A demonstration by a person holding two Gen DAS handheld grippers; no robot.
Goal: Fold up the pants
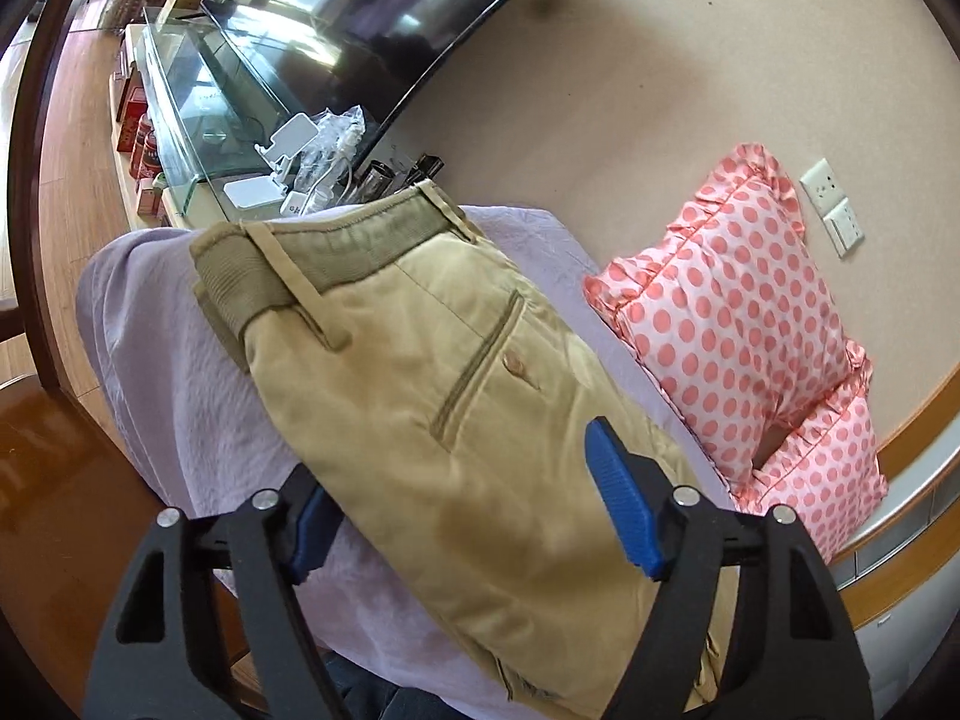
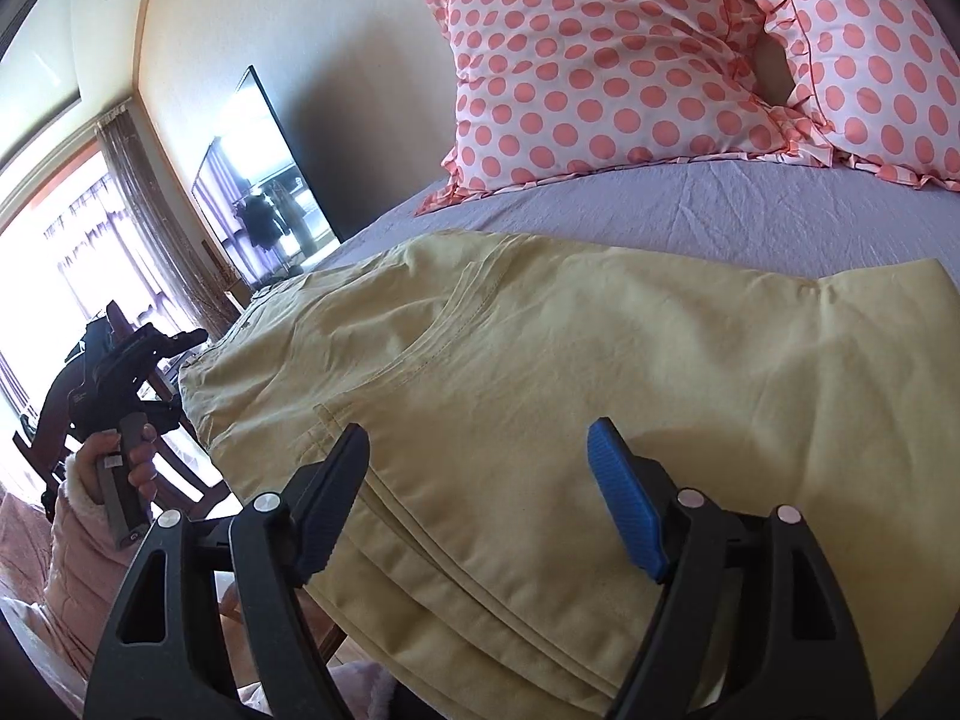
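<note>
Khaki pants (image 1: 456, 396) lie folded in layers on a lilac bed sheet (image 1: 174, 348), waistband at the far end, a back pocket with a button facing up. My left gripper (image 1: 462, 474) is open, its blue pads straddling the near part of the pants; the left pad sits at the pants' edge. In the right wrist view the same pants (image 2: 570, 372) spread over the sheet (image 2: 750, 210). My right gripper (image 2: 480, 456) is open just above the stacked folded edges. The left gripper (image 2: 129, 372) shows at the far left, held in a hand.
Two pink polka-dot pillows (image 2: 600, 60) lean at the head of the bed against the wall. A glass-topped TV stand (image 1: 198, 108) with boxes and clutter and a large TV (image 1: 372, 12) stand beyond the bed's edge. A wooden floor lies left.
</note>
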